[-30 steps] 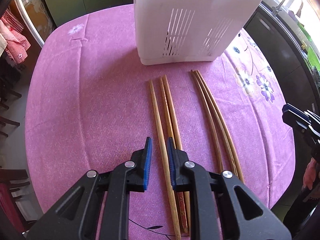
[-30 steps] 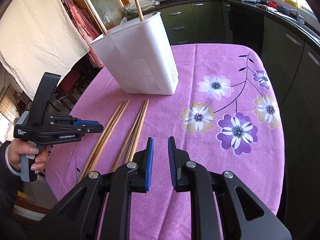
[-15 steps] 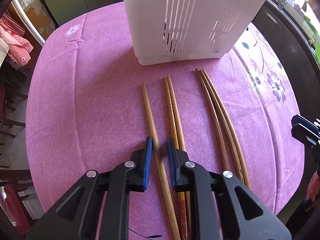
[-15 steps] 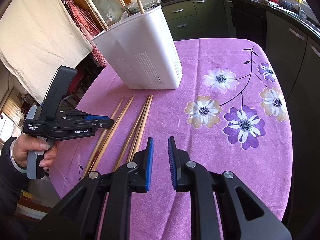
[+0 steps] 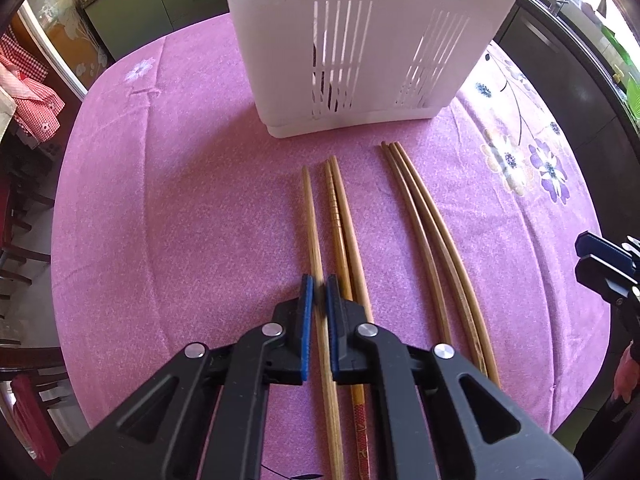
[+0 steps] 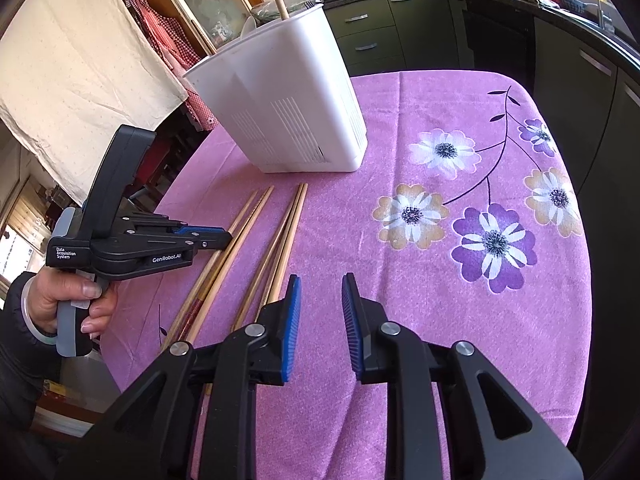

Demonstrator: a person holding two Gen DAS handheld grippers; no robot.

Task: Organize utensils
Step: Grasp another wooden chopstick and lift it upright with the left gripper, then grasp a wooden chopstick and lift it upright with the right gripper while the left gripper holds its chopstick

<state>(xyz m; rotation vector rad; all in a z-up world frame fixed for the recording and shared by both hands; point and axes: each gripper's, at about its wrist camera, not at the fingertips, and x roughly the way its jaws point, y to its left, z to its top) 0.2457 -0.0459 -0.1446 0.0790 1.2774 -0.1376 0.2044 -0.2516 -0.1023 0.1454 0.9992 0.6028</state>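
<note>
Left gripper (image 5: 317,294) pinches the leftmost chopstick (image 5: 311,216), short of the bin (image 5: 360,40). Right gripper (image 6: 318,316), empty, jaws opening, hovers over bare cloth (image 6: 400,280) right of the chopsticks.

Sunlit kitchen: dark green cabinets (image 6: 372,24), cream cloth (image 6: 76,80) hanging.
</note>
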